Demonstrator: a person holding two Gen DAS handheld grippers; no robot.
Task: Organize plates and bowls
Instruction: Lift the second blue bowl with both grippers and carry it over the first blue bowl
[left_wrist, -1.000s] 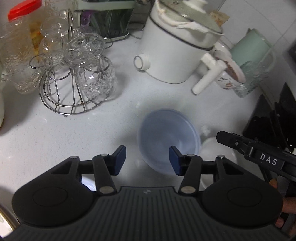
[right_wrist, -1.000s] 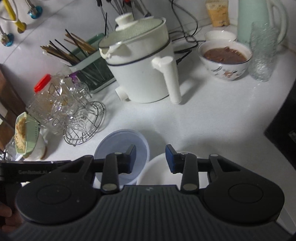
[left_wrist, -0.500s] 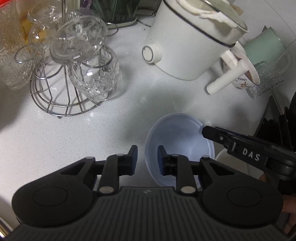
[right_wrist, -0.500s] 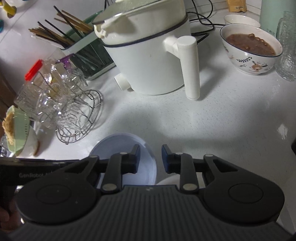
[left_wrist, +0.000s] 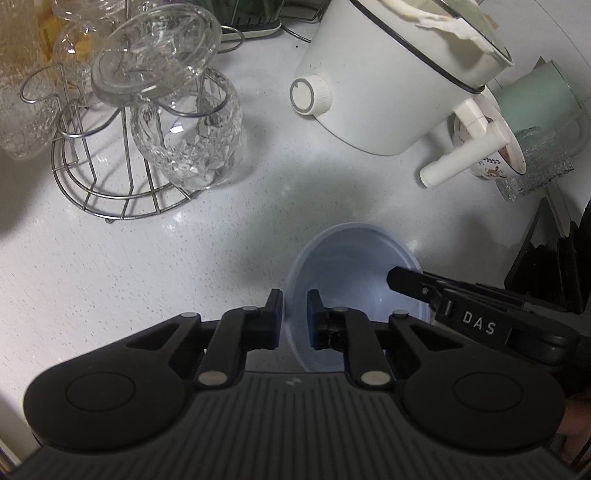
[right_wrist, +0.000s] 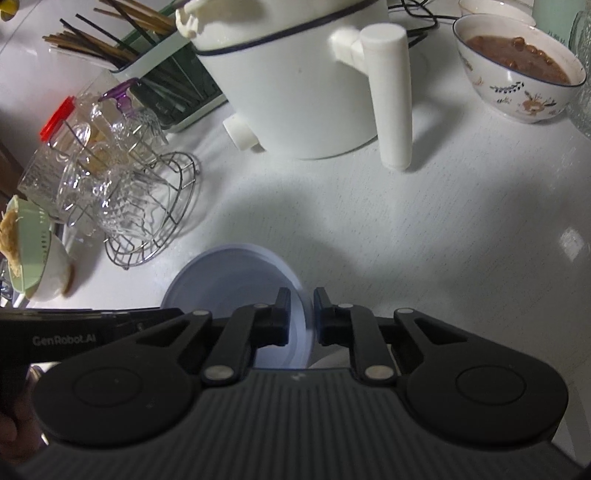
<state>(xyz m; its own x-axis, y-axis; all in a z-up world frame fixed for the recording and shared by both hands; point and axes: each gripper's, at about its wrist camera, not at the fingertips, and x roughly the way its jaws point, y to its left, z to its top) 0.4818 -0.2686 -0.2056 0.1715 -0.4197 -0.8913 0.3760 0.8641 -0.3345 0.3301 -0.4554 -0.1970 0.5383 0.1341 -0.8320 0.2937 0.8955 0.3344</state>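
Note:
A pale blue plastic bowl (left_wrist: 351, 273) sits on the white counter. My left gripper (left_wrist: 294, 314) is shut on its left rim, one finger outside and one inside. My right gripper (right_wrist: 300, 314) is shut on the opposite rim of the same blue bowl (right_wrist: 229, 280); its black body also shows in the left wrist view (left_wrist: 461, 306). A white dish (right_wrist: 332, 360) shows partly under the right gripper, mostly hidden.
A white electric pot (right_wrist: 306, 85) with a long handle stands behind. A wire rack of glass cups (left_wrist: 147, 122) is at the left. A patterned bowl of brown food (right_wrist: 517, 74), a mint kettle (left_wrist: 535, 96), a chopstick holder (right_wrist: 155, 70) and a black rack (left_wrist: 554, 258) surround the spot.
Both grippers moved in lower over the blue bowl and closed, the left onto its left rim and the right onto its right rim.

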